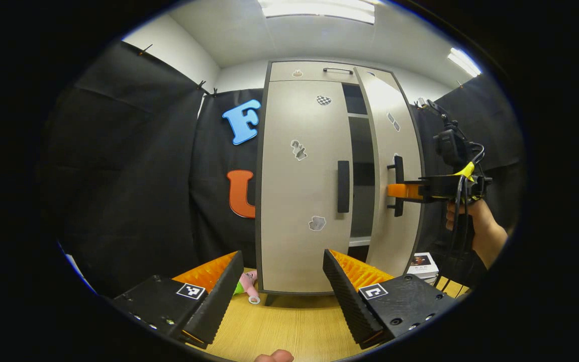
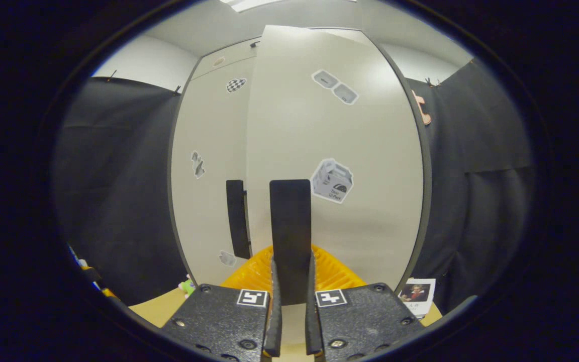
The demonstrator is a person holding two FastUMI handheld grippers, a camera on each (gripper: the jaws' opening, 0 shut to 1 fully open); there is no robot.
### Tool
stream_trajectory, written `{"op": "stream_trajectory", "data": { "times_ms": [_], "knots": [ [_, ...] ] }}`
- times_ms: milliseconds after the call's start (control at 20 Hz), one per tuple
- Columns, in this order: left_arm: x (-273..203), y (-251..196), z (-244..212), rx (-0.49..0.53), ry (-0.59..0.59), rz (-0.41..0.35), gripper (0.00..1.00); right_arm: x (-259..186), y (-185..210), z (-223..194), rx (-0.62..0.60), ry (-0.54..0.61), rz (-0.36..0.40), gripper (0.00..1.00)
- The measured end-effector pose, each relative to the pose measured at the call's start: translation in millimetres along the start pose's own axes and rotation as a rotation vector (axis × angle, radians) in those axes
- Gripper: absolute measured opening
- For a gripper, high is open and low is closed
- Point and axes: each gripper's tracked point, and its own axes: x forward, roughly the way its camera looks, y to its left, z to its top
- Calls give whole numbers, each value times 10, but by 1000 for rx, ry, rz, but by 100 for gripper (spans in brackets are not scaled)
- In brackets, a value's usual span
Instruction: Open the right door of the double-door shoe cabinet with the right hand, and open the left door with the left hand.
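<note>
Left gripper view: shoe cabinet (image 1: pixel 299 201) stands tall at centre, beige-grey fronts with dark edging, on a wood-grain floor (image 1: pixel 289 327). Left door (image 1: pixel 302 176) is flush and closed, a black vertical bar handle (image 1: pixel 343 186) near its inner edge at about 3 o'clock of the panel. Small stickers are scattered on it, a checkered one toward 12 o'clock. Right door (image 1: pixel 392 171) is swung partly out, a dark gap with pale shelves (image 1: pixel 361 166) showing between the doors. A top drawer front with a thin dark pull (image 1: pixel 338 70) sits at 12 o'clock of the cabinet. Right gripper (image 1: pixel 400 191) comes in from 3 o'clock, orange fingers at the right door's handle (image 1: pixel 398 185), a hand (image 1: pixel 475 226) holding it behind. Left gripper (image 1: pixel 279 286) hangs at 6 o'clock, its fingers spread wide apart, released, nothing between them, well short of the cabinet. A small pink and green toy (image 1: pixel 247 286) lies on the floor by the cabinet's foot, a book (image 1: pixel 422 264) at 4 o'clock.

Right gripper view: right gripper (image 2: pixel 292 301) at 6 o'clock, fingers clenched on the right door's black bar handle (image 2: pixel 290 236), both pressing its sides. Right door (image 2: pixel 334 166) is close ahead, with box stickers on it. Left door (image 2: pixel 211 176) sits behind at 9 o'clock with its own handle (image 2: pixel 236 218).
</note>
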Motion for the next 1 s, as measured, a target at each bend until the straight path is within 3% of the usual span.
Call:
{"op": "stream_trajectory", "data": {
  "times_ms": [500, 1000],
  "knots": [
    [-4, 32, 31, 15, -14, 10, 95, -629, -354, -8, -17, 8, 15, 20],
    [60, -307, 11, 17, -8, -70, 95, -1006, -745, 7, -39, 20, -43, 20]
  ]
}}
